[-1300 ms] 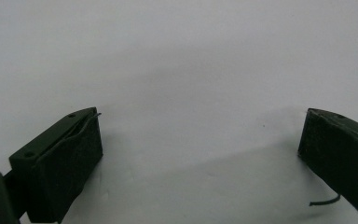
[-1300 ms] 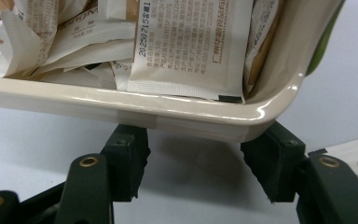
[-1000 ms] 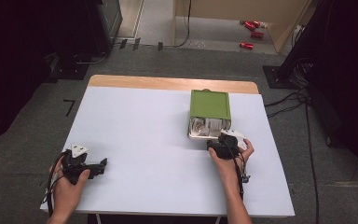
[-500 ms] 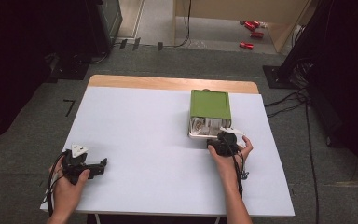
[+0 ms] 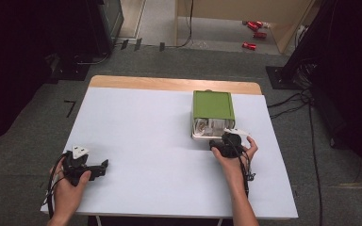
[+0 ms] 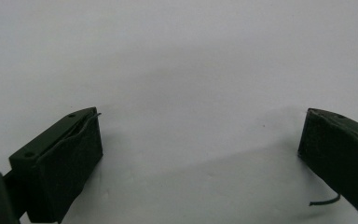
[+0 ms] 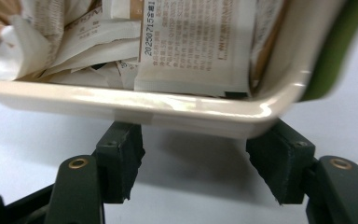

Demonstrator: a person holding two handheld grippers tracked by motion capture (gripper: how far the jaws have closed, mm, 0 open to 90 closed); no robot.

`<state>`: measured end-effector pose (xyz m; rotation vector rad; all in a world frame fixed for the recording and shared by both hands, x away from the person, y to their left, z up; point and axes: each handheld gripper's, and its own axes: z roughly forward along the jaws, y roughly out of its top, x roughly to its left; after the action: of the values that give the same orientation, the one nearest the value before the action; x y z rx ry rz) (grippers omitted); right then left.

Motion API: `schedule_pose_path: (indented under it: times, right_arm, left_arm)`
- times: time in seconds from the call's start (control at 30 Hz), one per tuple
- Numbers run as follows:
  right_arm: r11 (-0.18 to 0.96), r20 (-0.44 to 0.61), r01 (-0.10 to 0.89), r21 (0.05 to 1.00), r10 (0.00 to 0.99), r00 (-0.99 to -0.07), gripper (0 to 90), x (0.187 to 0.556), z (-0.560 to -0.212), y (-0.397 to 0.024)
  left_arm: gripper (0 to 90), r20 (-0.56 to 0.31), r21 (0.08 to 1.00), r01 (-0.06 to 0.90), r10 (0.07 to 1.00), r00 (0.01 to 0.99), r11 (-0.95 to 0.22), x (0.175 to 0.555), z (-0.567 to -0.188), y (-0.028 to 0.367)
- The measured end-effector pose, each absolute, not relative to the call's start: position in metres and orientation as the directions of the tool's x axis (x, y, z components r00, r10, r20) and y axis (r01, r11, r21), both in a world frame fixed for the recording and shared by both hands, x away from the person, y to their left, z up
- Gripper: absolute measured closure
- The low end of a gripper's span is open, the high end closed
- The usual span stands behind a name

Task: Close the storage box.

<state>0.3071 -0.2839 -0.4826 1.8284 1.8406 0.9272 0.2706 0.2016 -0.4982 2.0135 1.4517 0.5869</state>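
R gripper view: paper packets point(image 7: 191, 46) in box point(image 7: 168, 109); high view: green lid point(image 5: 212, 104).

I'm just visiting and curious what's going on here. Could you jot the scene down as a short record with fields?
Table: white top, wooden strip along the far edge
Box: cream box lying on its side with a green lid, mouth facing the person
Contents: paper packets inside the box
Right gripper: at the box's rim, jaws have just been opening, nothing between them
Left gripper: jaws wide apart over bare table
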Motion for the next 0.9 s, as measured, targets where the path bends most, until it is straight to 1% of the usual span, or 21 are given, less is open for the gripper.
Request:
schedule_pose_path:
  times: [0.23, 0.37, 0.5, 0.73, 0.9]
  right_arm:
    - [-0.046, 0.163, 0.709, 0.704, 0.982, -0.098, 34.4, 0.293, -0.471, -0.299]
    - [-0.069, 0.166, 0.666, 0.743, 0.983, -0.083, 34.2, 0.277, -0.46, -0.318]
    - [-0.07, 0.152, 0.653, 0.754, 0.986, -0.07, 33.6, 0.268, -0.455, -0.329]
    - [-0.064, 0.117, 0.645, 0.762, 0.992, -0.039, 31.8, 0.245, -0.458, -0.363]
    - [-0.07, 0.12, 0.643, 0.762, 0.992, -0.033, 29.4, 0.233, -0.463, -0.379]
  left_arm:
    - [0.0, 0.015, 0.679, 0.694, 0.951, 0.31, -0.238, 0.271, -0.498, 0.202]
    - [0.0, 0.015, 0.679, 0.694, 0.951, 0.31, -0.238, 0.271, -0.498, 0.202]
    - [0.0, 0.015, 0.68, 0.694, 0.951, 0.31, -0.237, 0.271, -0.498, 0.202]
    - [0.0, 0.015, 0.68, 0.694, 0.951, 0.31, -0.237, 0.271, -0.498, 0.202]
    - [0.0, 0.015, 0.68, 0.694, 0.951, 0.31, -0.237, 0.271, -0.498, 0.202]
